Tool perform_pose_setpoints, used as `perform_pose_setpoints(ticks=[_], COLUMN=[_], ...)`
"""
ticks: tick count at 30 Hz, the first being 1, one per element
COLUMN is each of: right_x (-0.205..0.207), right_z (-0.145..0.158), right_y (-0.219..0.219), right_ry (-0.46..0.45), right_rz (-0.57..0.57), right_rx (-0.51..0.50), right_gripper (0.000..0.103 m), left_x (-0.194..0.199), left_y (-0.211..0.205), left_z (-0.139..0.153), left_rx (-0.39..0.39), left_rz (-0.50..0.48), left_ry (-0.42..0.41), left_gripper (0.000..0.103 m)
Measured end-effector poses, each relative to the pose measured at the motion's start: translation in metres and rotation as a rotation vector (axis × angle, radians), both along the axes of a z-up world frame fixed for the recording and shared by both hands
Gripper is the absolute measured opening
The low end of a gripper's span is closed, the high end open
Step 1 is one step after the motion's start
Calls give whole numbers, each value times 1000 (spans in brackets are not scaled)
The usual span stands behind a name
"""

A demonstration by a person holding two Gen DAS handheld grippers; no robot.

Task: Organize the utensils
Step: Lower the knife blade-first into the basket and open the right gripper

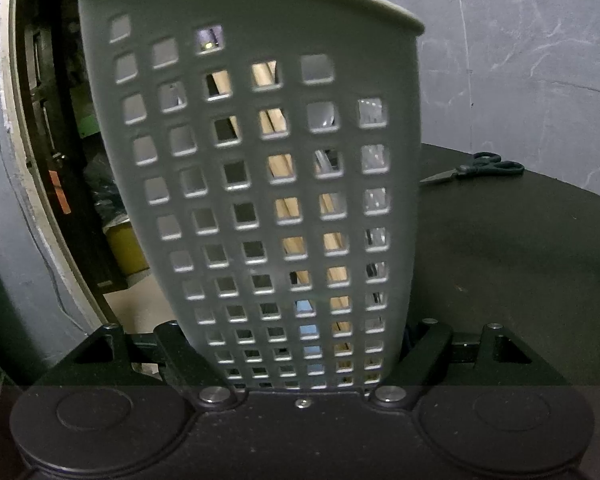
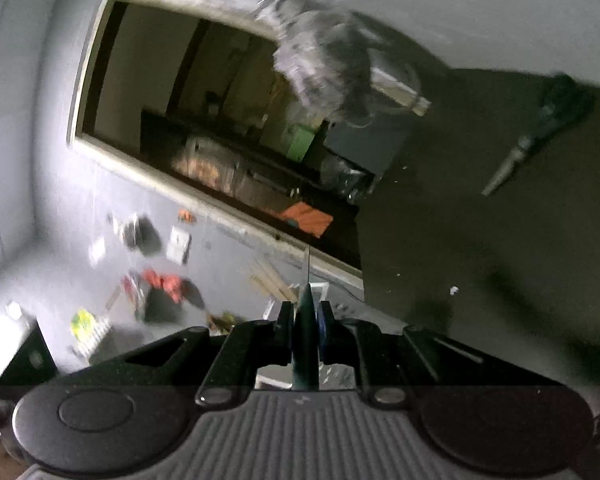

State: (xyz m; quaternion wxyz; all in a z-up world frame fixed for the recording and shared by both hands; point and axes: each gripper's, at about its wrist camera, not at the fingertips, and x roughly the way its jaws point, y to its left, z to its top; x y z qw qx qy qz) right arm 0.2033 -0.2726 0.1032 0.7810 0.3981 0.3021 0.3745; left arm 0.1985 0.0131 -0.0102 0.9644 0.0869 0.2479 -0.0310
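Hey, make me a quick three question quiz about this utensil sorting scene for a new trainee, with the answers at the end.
1. True or false: the left tongs grip the grey perforated basket.
2. Which loose tool lies on the dark table to the right of the basket? A fork, B scissors, C ladle.
3. Fill in: the right tongs are shut on a thin dark ____ utensil.

Key:
1. True
2. B, the scissors
3. Green; what kind of utensil it is cannot be told.
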Motion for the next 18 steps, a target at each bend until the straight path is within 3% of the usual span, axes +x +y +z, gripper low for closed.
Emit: perform_pose_setpoints(ticks=[9,16,17,18], right_x=[9,16,17,18], right_z=[47,84,87,89], right_y=[61,119,125,132], right_ry=[-20,-152,-166,-175], right_rz=[137,209,213,219], right_rx=[-254,-450,-467,-481], right_gripper=[13,12,11,1], left_x=[-4,-5,-4,-3], left_y=[5,8,8,7], left_z=[2,3,3,3], left_rx=[-13,-20,-21,-21], left_rz=[-9,-20,-22,-24], left_ry=[5,1,1,0], left_gripper=[80,80,80,80])
